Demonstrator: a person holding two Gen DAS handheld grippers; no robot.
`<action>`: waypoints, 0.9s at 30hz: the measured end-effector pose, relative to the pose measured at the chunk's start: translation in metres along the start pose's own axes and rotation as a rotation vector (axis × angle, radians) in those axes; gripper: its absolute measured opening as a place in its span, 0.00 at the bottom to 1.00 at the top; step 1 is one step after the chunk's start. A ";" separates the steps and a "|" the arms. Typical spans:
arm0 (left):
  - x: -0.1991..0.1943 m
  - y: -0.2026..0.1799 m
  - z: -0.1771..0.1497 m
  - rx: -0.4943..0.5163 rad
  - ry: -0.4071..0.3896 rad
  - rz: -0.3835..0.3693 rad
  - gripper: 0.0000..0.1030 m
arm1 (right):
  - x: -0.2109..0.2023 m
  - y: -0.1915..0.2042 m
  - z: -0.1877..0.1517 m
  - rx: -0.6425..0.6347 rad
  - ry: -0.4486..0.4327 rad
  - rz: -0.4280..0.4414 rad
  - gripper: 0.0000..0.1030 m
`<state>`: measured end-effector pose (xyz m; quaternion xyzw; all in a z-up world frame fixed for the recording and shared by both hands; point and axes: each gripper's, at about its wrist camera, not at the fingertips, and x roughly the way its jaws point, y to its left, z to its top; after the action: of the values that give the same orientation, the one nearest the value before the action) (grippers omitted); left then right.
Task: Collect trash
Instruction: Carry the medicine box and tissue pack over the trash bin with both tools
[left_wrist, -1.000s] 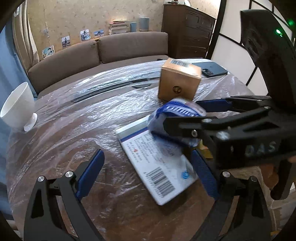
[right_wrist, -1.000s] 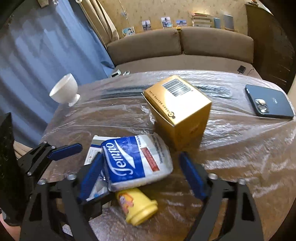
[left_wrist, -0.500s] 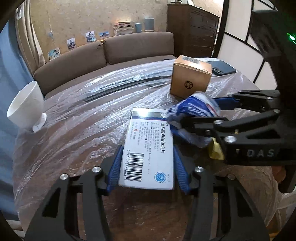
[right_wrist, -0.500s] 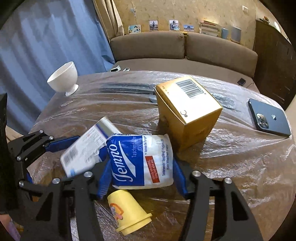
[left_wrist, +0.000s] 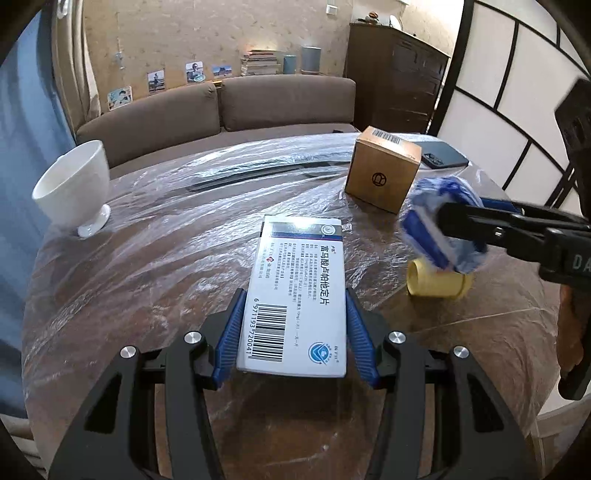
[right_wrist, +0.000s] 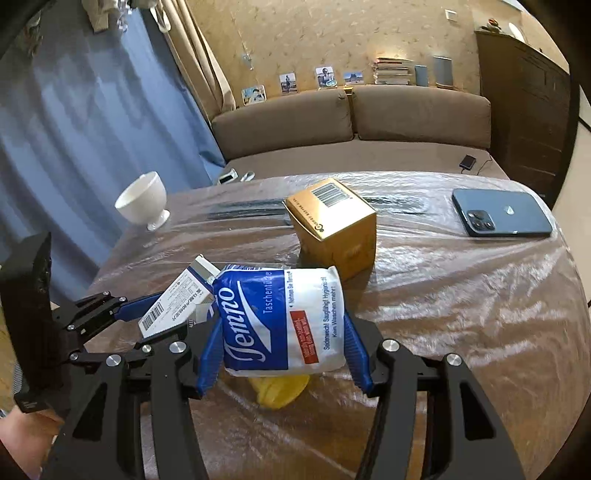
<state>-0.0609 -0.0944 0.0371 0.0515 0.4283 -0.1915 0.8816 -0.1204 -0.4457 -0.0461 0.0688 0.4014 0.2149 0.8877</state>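
Note:
My left gripper (left_wrist: 291, 332) is shut on a flat white medicine box (left_wrist: 299, 291) with a barcode, held clear above the table. In the right wrist view that box (right_wrist: 173, 302) shows at the left, clamped by the left gripper's blue pads. My right gripper (right_wrist: 282, 343) is shut on a blue and white tissue pack (right_wrist: 280, 317), lifted off the table. In the left wrist view the pack (left_wrist: 439, 229) hangs at the right, blurred. A yellow cup (left_wrist: 437, 282) lies on its side under the pack, and it is partly hidden (right_wrist: 279, 391) behind it.
A gold cardboard box (right_wrist: 332, 229) stands mid-table on the plastic-covered round table (right_wrist: 461, 314). A blue phone (right_wrist: 502, 218) lies far right, a white footed bowl (left_wrist: 75, 188) at the left edge. A brown sofa and dark cabinet stand behind.
Both grippers closed: the left on the medicine box, the right on the tissue pack. Both items then rose off the table, uncovering the yellow cup.

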 end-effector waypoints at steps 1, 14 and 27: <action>-0.002 0.000 -0.001 -0.007 -0.004 -0.002 0.52 | -0.004 0.000 -0.003 0.005 -0.002 0.009 0.53; -0.045 -0.006 -0.033 -0.064 -0.046 -0.034 0.52 | -0.044 0.013 -0.053 0.011 -0.001 0.044 0.53; -0.076 -0.025 -0.074 -0.057 -0.043 -0.029 0.52 | -0.063 0.031 -0.106 0.018 0.033 0.031 0.53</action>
<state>-0.1676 -0.0758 0.0517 0.0163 0.4152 -0.1929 0.8889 -0.2462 -0.4507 -0.0653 0.0797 0.4166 0.2259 0.8769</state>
